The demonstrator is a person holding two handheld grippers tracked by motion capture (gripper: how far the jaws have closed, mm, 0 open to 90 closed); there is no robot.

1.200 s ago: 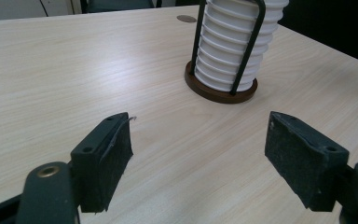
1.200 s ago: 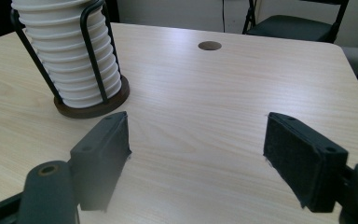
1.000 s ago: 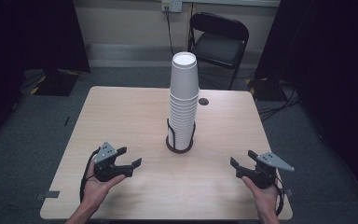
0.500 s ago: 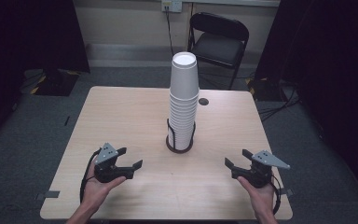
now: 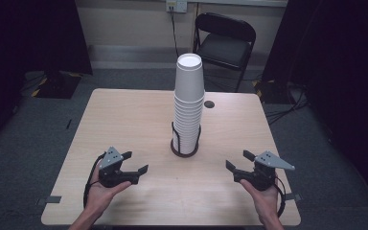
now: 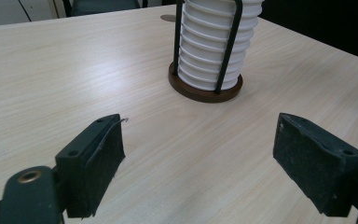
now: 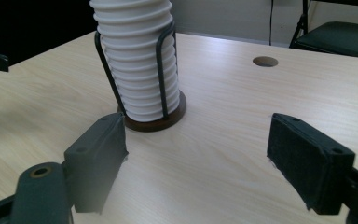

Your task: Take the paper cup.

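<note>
I judge this to be the very start: nothing has been taken off the stack of cups (image 5: 188, 108) yet. It stands upright and whole in its wire holder (image 5: 185, 143) at the middle of the desk (image 5: 124, 120), with the top cup sitting a little proud of the rest. My left gripper (image 5: 130, 166) rests near the front edge on the left, well apart from the holder, with its fingers (image 6: 93, 158) spread wide and nothing between them. My right gripper (image 5: 237, 164) sits opposite it on the right, also well short of the cups, with its fingers (image 7: 307, 158) released and empty too. From both gripper views I look straight at the lower part of the stack inside the wire rails, on the brown base (image 7: 168, 119). So everything is left to do: I must close in on the stack, grip a cup and lift it clear of the others. Behind the desk stands a folding chair (image 5: 225, 40).
</note>
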